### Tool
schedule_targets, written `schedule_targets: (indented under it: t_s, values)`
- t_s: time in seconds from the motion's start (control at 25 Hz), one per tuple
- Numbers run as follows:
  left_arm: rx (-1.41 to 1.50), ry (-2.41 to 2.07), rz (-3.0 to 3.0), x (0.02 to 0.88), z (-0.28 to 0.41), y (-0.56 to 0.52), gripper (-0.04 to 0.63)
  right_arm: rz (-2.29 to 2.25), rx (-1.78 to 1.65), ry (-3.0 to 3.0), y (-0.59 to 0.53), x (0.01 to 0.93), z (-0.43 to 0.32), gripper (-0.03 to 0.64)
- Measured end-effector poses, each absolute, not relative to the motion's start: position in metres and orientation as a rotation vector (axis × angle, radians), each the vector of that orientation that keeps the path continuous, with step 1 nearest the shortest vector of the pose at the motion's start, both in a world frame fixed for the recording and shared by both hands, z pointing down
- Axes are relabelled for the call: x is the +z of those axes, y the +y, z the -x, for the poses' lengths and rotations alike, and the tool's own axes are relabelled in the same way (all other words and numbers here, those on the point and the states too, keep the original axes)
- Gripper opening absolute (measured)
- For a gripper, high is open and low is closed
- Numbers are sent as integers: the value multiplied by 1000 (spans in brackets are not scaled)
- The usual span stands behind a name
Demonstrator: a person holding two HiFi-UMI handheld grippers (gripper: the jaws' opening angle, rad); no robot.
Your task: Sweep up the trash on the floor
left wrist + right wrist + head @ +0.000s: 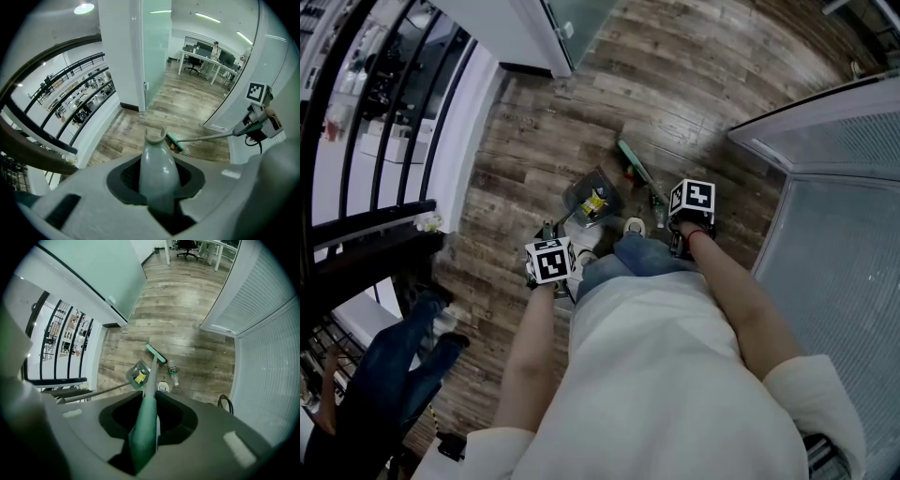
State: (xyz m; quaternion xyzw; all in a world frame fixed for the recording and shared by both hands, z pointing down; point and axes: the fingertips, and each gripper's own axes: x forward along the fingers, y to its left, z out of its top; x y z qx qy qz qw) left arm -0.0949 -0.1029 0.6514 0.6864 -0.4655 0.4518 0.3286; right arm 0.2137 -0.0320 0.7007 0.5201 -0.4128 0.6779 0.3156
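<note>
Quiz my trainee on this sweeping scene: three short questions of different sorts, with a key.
1. True or false: the dustpan is empty.
2. The right gripper is shut on: A) the broom handle B) a bucket C) nothing.
3. Fill in: the left gripper grips the dustpan's long grey ____.
Key: 1 false, a yellow piece lies in it; 2 A; 3 handle.
</note>
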Motion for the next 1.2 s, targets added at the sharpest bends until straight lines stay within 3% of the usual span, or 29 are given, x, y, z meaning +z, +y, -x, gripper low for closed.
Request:
schedule_targets:
  t_s: [1.2]
  values:
    - [1174,-1217,-1802,647,101,-98,95,-1261,1877,-1098,30,696,-155,97]
